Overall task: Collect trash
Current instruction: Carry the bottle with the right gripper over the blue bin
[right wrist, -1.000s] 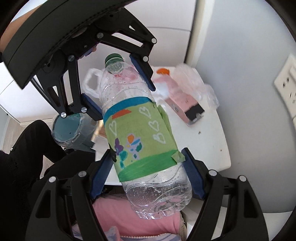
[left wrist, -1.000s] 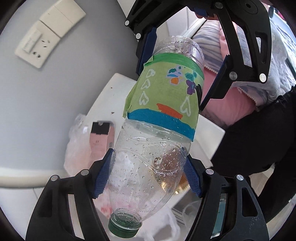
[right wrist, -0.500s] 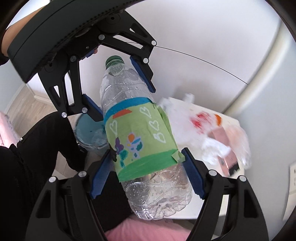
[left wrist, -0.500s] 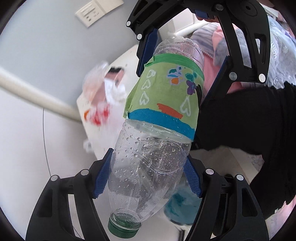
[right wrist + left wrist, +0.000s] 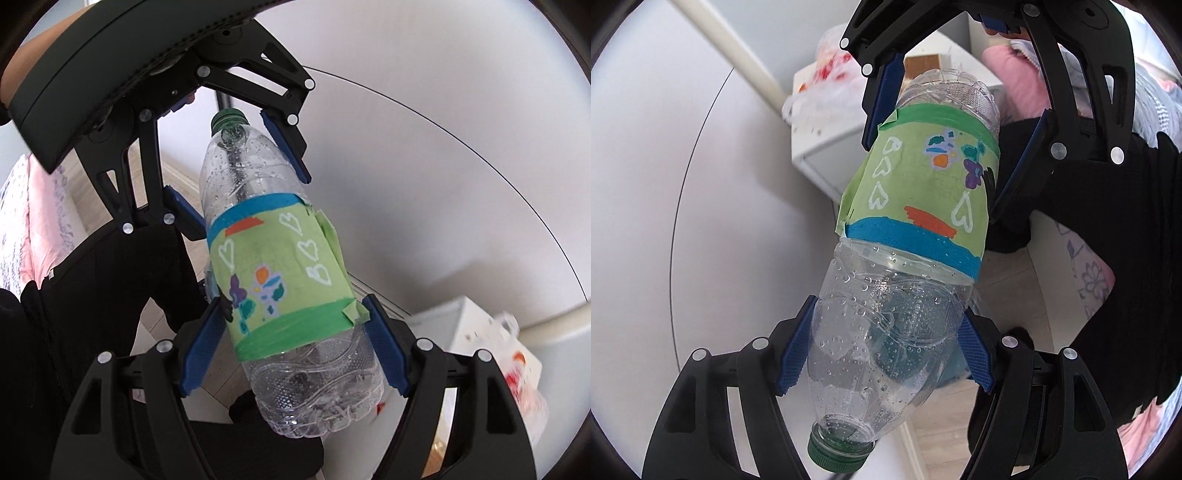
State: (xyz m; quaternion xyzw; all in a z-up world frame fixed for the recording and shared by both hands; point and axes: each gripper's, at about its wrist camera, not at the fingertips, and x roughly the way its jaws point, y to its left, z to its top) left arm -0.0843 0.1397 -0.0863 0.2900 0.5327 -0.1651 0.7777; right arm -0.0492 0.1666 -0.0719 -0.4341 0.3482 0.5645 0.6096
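Bottle [image 5: 908,258] held in mid-air, cap [image 5: 836,448] nearest the camera. Left gripper [image 5: 886,354] clamps its neck end; right gripper [image 5: 956,125] clamps its base.

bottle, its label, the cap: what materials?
Bottle: clear thin plastic, glossy, see-through with droplets inside. Label: looks like matte paper, hand-coloured, green tape at one edge lifting. Cap: green ribbed plastic, probably hard.

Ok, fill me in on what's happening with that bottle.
A person is carrying a clear plastic bottle with a hand-drawn green label, held between two handheld grippers. The left gripper clamps the neck end near the green cap; the right gripper clamps the base end. The bottle is in the air, off the white table, where crumpled plastic trash lies.
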